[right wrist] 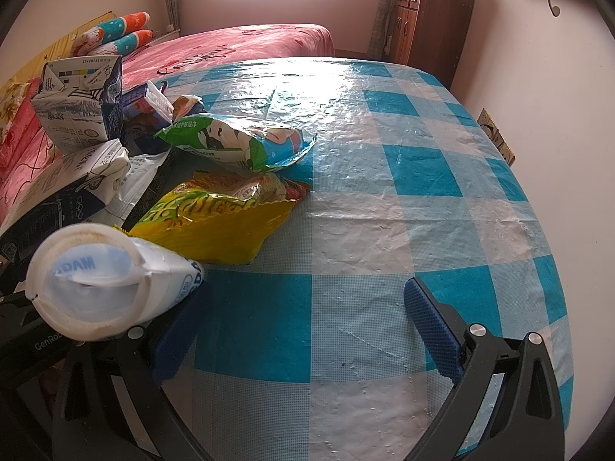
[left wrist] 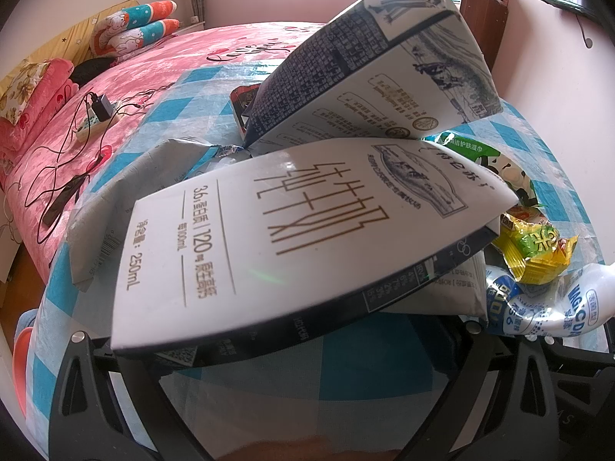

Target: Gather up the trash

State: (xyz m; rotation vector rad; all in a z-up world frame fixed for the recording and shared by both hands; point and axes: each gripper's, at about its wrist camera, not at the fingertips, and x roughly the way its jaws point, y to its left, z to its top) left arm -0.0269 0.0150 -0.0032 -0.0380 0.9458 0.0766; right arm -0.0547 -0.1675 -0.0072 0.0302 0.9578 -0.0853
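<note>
A white milk carton (left wrist: 269,230) marked 250mL lies flat across my left gripper (left wrist: 284,345) and hides its fingertips. The gripper's arms stand wide apart, so it reads as open. A second carton (left wrist: 369,77) stands tilted behind it. In the right wrist view my right gripper (right wrist: 303,307) is open over the checked tablecloth (right wrist: 384,211), with nothing between its blue pads (right wrist: 430,319). A white bottle (right wrist: 96,280) lies against its left finger. A yellow snack wrapper (right wrist: 215,219) and a green wipes pack (right wrist: 238,142) lie just beyond, beside the cartons (right wrist: 77,115).
The trash is piled on the table's left side, while the right half of the cloth is bare. A pink bed (left wrist: 115,88) with a power strip (left wrist: 96,123) and cables runs along the table's left. A wooden cabinet (right wrist: 430,19) stands at the back right.
</note>
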